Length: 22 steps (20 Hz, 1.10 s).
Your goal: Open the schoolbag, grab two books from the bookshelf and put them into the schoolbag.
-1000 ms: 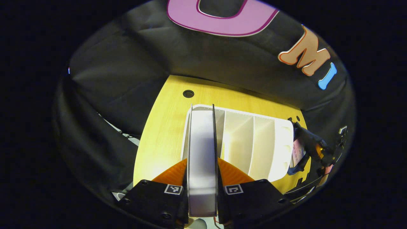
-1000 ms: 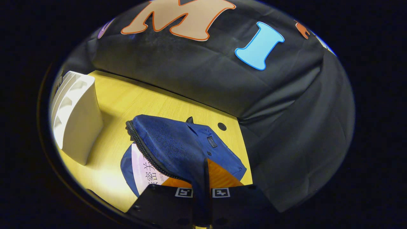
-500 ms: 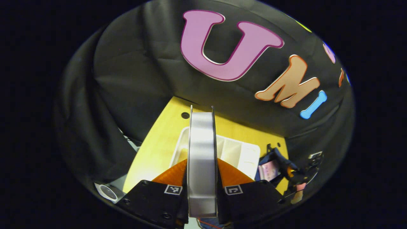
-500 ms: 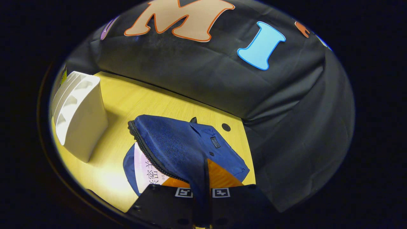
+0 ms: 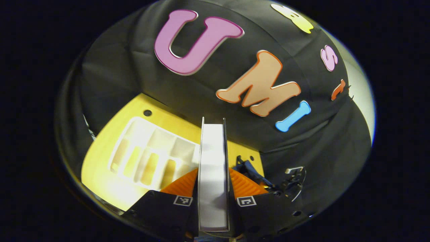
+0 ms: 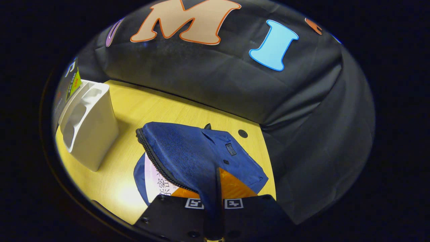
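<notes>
1. White-paged book (image 5: 212, 174): my left tongs (image 5: 213, 183) are gripping it, raised above the bookshelf (image 5: 147, 158).
2. My right tongs (image 6: 217, 188) are pinching the schoolbag (image 6: 191, 151) flap, right of the bookshelf (image 6: 89, 131) on the desk (image 6: 161, 107).

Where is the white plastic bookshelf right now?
In the right gripper view, the white plastic bookshelf stands on the yellow wooden table at far left, left of the blue fabric schoolbag.

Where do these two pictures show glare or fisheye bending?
Left gripper view: strong glare washes out the white bookshelf, and the table edge curves. Right gripper view: a bright patch lies on the table beside the schoolbag; the rim bends too.
</notes>
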Each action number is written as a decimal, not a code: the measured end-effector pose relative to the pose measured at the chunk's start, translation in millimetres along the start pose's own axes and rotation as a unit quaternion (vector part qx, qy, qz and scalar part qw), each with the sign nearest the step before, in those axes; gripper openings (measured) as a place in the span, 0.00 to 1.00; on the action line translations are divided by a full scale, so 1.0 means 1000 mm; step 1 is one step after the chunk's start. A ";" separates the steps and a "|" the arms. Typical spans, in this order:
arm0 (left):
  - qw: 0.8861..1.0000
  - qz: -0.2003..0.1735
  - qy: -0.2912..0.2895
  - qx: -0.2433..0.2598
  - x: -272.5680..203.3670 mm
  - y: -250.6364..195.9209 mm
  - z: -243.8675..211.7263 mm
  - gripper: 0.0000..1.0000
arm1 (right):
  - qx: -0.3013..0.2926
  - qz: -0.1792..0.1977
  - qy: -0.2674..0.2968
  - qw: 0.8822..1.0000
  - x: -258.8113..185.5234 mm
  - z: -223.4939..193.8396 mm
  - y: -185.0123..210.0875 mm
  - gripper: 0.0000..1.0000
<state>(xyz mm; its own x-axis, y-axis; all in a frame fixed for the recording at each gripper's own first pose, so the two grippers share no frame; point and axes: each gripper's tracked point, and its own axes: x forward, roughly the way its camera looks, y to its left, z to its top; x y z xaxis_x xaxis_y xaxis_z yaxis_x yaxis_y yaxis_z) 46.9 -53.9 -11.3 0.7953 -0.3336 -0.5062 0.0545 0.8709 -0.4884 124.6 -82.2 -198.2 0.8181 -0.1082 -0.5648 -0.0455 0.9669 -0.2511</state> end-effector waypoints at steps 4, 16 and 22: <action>0.999 -0.035 0.017 -0.037 0.050 -0.040 -0.063 0.34 | 0.013 0.011 0.002 1.000 0.001 0.000 -0.005 0.06; 0.999 -0.030 0.014 -0.031 0.184 -0.089 -0.175 0.34 | 0.037 0.040 0.007 0.998 0.002 -0.006 -0.003 0.07; 0.998 -0.060 -0.006 -0.028 0.229 -0.110 -0.214 0.33 | 0.046 0.045 0.006 0.998 -0.001 -0.007 -0.002 0.07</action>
<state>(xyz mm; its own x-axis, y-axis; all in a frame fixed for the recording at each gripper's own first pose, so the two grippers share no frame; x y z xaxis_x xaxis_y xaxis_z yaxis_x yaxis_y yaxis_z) 93.6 -303.9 -225.8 0.7921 -0.4303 -0.4330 0.1168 0.8031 -0.5843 120.2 -85.2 -203.0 0.8063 -0.0220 -0.5911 -0.0648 0.9900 -0.1252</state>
